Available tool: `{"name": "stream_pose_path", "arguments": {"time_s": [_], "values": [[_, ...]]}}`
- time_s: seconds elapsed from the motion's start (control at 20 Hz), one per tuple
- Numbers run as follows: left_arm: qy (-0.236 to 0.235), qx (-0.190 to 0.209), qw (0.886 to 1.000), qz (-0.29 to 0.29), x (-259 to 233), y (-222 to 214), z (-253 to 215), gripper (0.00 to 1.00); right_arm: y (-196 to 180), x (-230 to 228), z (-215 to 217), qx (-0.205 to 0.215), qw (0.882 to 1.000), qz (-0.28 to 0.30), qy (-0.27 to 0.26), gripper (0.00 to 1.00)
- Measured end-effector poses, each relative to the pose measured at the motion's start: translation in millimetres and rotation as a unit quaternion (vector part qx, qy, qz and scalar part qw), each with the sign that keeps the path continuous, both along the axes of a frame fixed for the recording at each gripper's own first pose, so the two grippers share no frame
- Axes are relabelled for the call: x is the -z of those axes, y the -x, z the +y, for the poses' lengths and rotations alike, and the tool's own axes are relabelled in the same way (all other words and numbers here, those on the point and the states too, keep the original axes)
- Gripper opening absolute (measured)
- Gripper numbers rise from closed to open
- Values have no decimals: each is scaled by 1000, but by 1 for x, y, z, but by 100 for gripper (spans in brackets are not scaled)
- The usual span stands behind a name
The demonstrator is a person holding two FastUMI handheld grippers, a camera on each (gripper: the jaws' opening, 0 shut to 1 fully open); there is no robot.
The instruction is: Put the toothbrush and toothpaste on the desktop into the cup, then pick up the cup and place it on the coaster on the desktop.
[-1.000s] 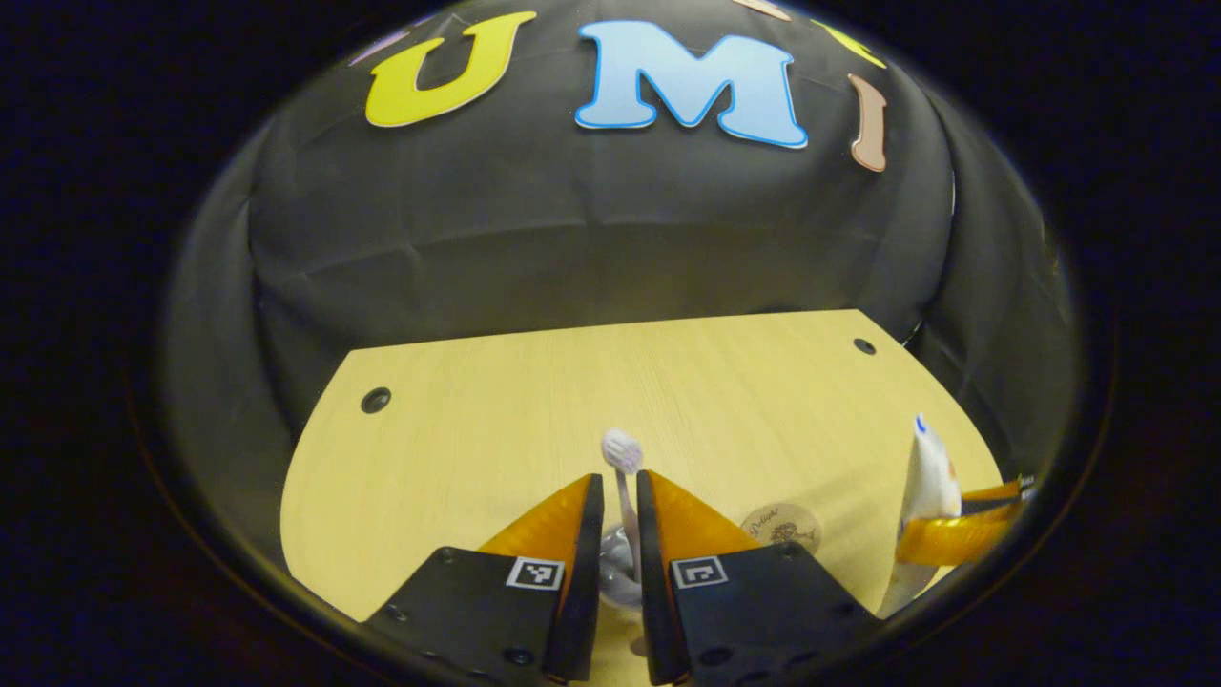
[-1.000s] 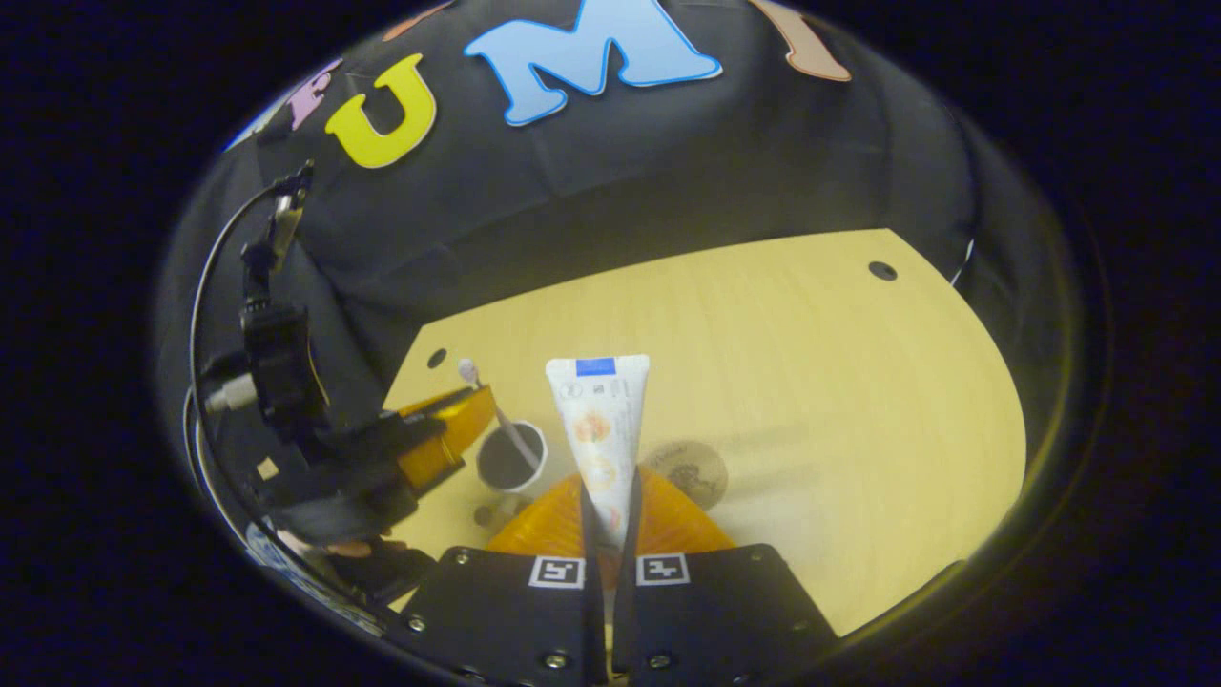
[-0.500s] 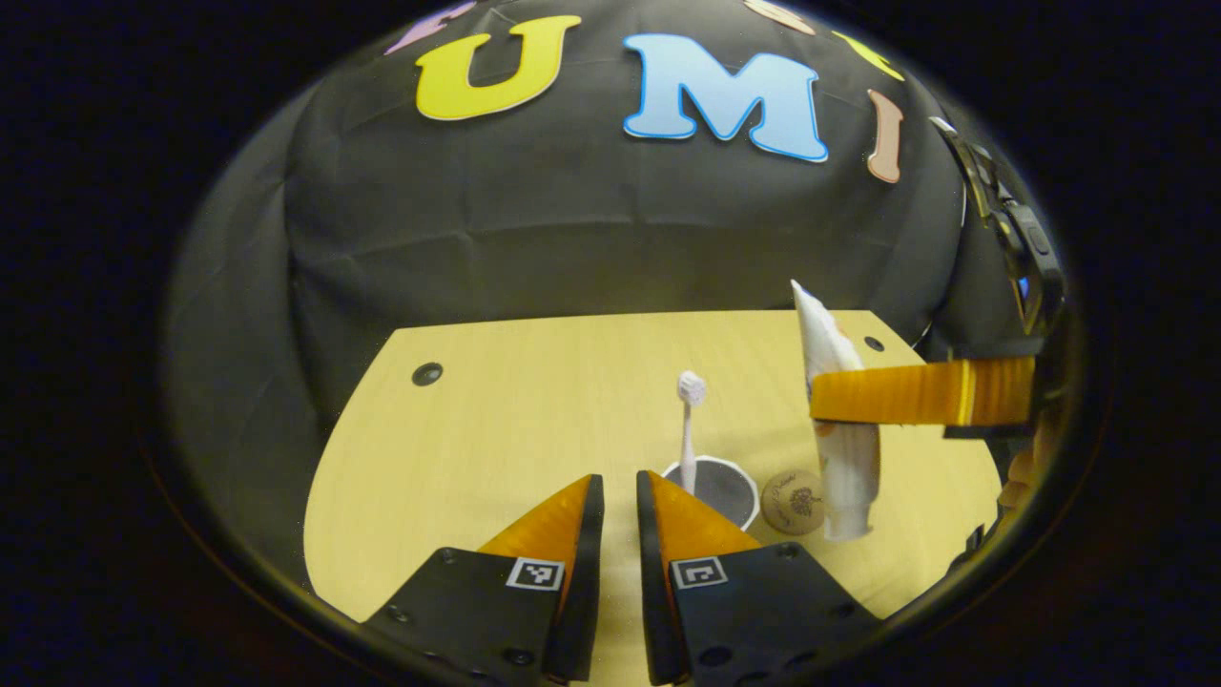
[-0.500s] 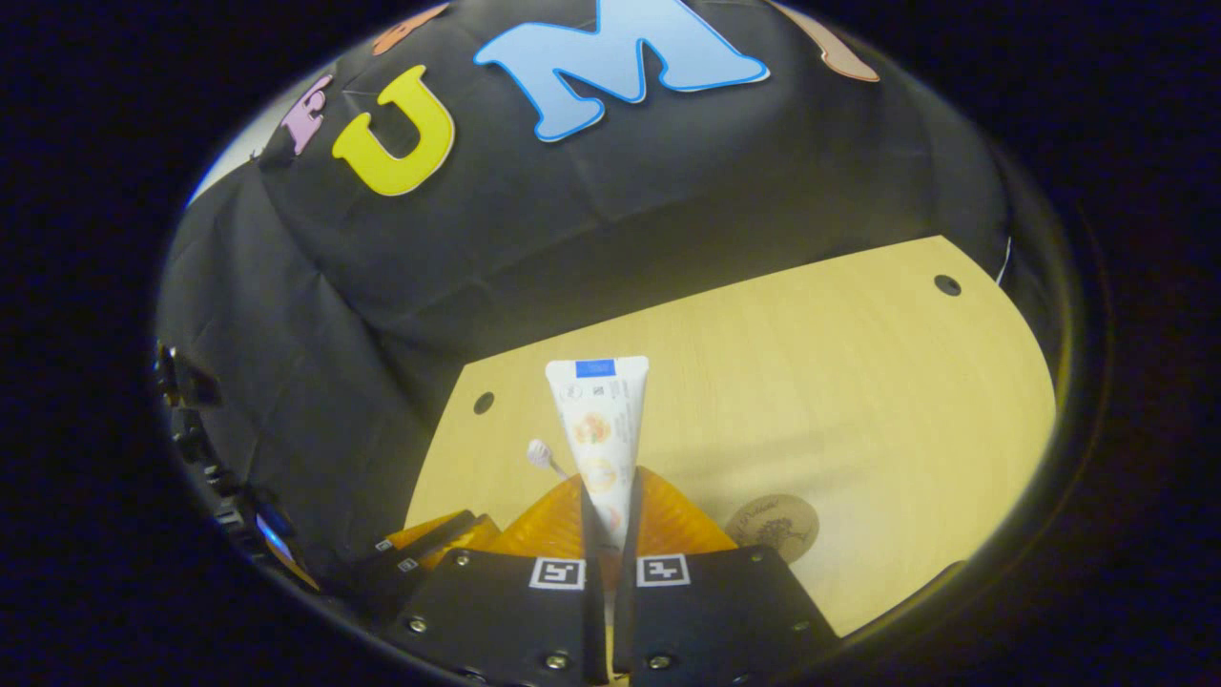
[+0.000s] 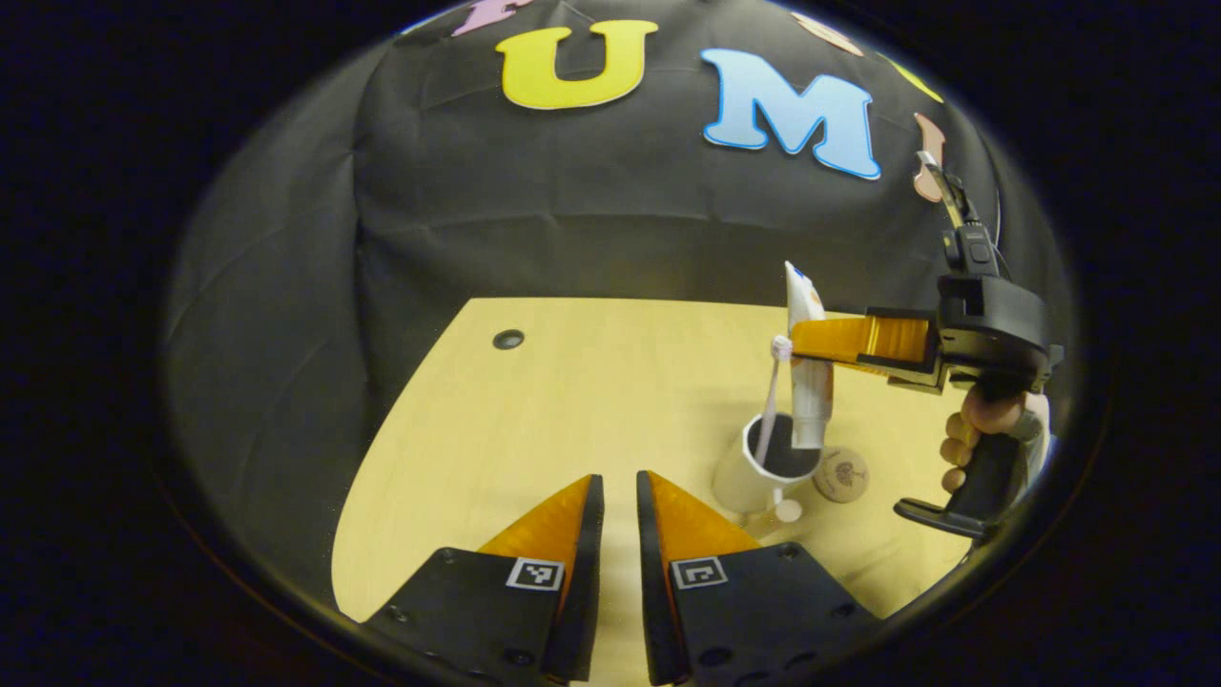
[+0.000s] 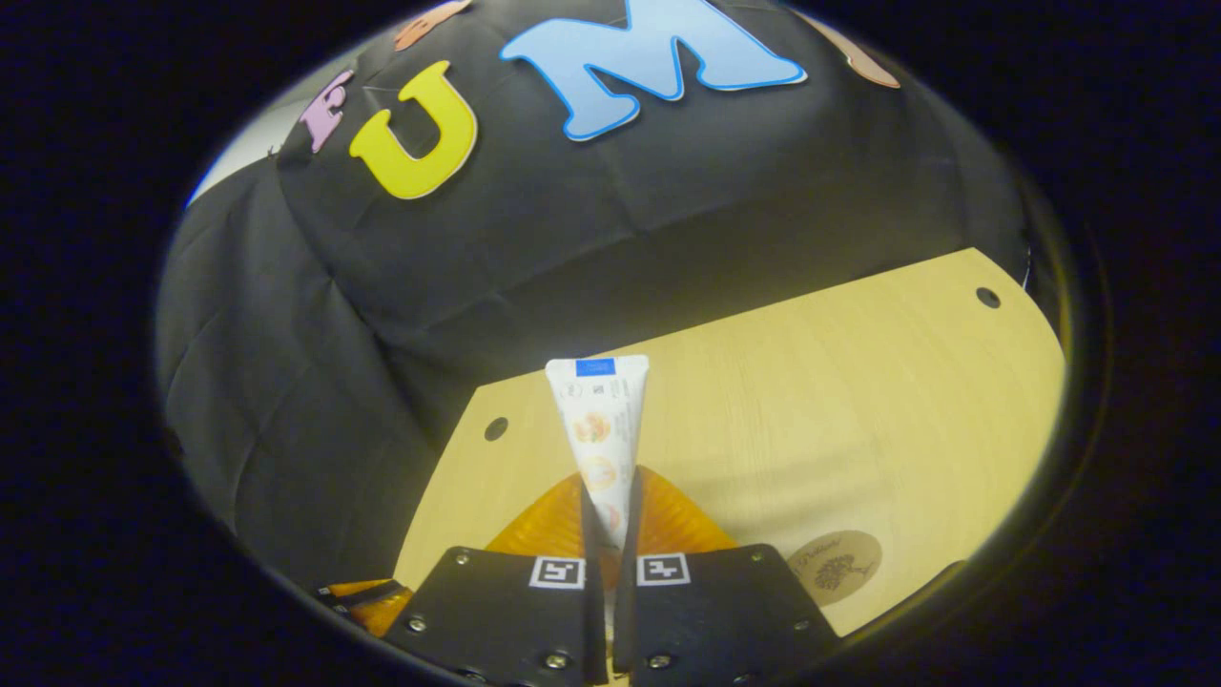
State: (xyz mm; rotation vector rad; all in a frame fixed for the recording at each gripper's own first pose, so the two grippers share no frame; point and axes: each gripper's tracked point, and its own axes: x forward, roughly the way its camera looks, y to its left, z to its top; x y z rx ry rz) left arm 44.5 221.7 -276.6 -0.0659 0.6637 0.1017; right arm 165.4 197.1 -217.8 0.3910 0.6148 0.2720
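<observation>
A white cup stands on the wooden table at the right of the left gripper view. The toothbrush leans in it, head up. My right gripper is shut on the toothpaste tube, held upright with its lower end at the cup's mouth. A round wooden coaster lies just right of the cup. My left gripper sits low and left of the cup, slightly open with nothing between its fingers. In the right gripper view the tube rises from my right gripper, and the coaster lies lower right.
A hand holds the right gripper's handle at the table's right side. A small round knob sits by the cup's base. The table has dark holes near its back corners. The left gripper's fingertip peeks in low left.
The left gripper let go of the toothbrush, which now stands in the cup, and drew back to the left. The right gripper carried the toothpaste tube over the cup.
</observation>
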Motion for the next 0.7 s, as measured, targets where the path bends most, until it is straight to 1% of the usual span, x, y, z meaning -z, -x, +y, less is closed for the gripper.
{"name": "stream_pose_path", "arguments": {"time_s": [0.1, 0.25, 0.35, 0.4, 0.45, 0.5, 0.55, 0.65, 0.7], "values": [[1, -12, 1000, 3, -2, 3, 5, 27, -2, 6, -1, 8, 999, -25, 26, 6], [9, -23, 1000, 5, -6, 4, 11, 27, -1, 16, -5, 25, 998, -36, 38, 6], [9, -23, 1000, 9, -5, -8, 3, 27, 4, 30, -1, 20, 999, -31, 38, 10], [9, -20, 1000, 7, -6, -13, -1, 27, 9, 31, 1, 19, 999, -32, 30, 15], [9, -17, 1000, 6, -8, -17, -5, 27, 11, 29, 1, 18, 999, -35, 22, 15], [10, -12, 1000, 6, -7, -23, -11, 27, 13, 28, 0, 19, 999, -36, 24, 19], [11, -7, 1000, 5, -6, -29, -15, 27, 15, 28, 0, 18, 999, -38, 24, 19], [17, 3, 1000, 3, -5, -41, -28, 27, 22, 23, 6, 4, 999, -40, 15, 27], [21, 9, 1000, 3, -3, -46, -36, 27, 28, 22, 2, 5, 999, -36, 22, 55]]}}
